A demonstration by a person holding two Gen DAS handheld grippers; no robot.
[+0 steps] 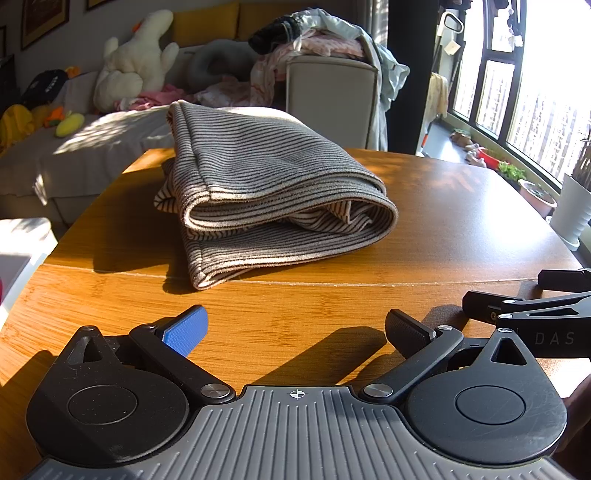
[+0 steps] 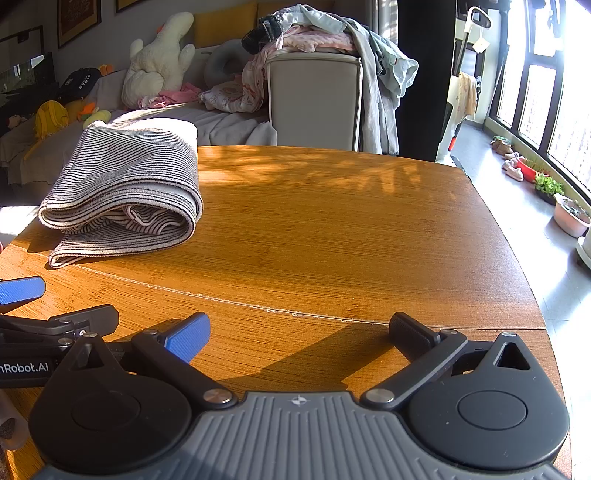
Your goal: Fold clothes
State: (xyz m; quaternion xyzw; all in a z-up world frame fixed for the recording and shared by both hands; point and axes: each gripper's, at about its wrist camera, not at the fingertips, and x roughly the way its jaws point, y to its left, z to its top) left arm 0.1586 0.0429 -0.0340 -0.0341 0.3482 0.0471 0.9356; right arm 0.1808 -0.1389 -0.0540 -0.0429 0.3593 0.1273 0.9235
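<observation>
A striped grey garment (image 1: 266,184) is seen folded into a thick bundle on the wooden worktop (image 1: 332,295), in the centre of the left wrist view and at the left middle of the right wrist view (image 2: 125,199). Its layers are stacked loosely: a rounded fold faces the camera, an inner layer of lighter striped cloth is bunched inside it, and a bottom flap sticks out toward the lower left. The left gripper (image 1: 295,330) is held low over the bare worktop at the bottom of its frame, fingers spread wide and holding nothing, well apart from the cloth. The right gripper (image 2: 299,332) is likewise spread wide and empty, with its tips also visible at the right edge of the left wrist view (image 1: 517,302). The fold appears largely done, so the step in hand is judged to be a final tidy or a last fold. For this to be done well, the protruding bottom flap should be pinched through all of its layers at one corner, while the opposite corner is taken by the other gripper, so that the cloth is lifted evenly rather than dragged. The bunched inner layer should be smoothed flat before anything is laid over it, otherwise the bundle is likely to stay lumpy. A heap of unfolded clothes (image 2: 325,33) is seen piled on a beige chair back (image 2: 314,99) at upper centre, behind the worktop.
</observation>
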